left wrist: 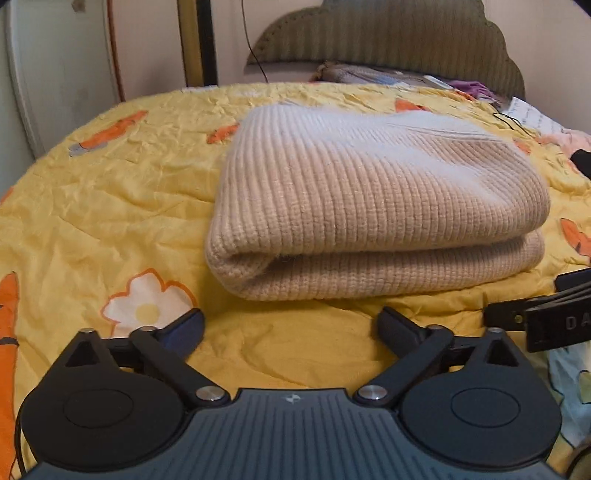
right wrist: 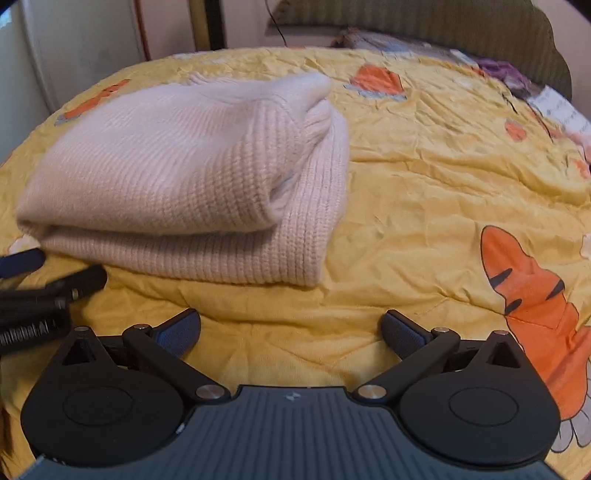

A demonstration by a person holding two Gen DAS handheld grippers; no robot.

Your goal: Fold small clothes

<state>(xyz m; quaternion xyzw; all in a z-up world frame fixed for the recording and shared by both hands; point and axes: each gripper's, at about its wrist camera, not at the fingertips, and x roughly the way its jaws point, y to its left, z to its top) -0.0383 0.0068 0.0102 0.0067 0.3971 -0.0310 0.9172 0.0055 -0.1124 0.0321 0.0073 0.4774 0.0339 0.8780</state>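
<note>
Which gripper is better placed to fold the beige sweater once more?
Probably the left gripper: open, facing the sweater squarely. The right gripper, also open, faces bedspread beside it.

Beyond the grippers, the olive-green ribbed headboard (left wrist: 388, 37) is cut off by the top edge. The jumble of purple cloth and papers (right wrist: 517, 79) below it is too blurred to identify (motion smear softens the far edge of the folded beige knit sweater (right wrist: 207, 110) too).

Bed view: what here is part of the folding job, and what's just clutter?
Job:
- folded beige ribbed knit sweater
- left tongs, open
- right tongs, open

Lying about:
- yellow carrot-print quilt
- purple cloth by green corduroy headboard
</note>
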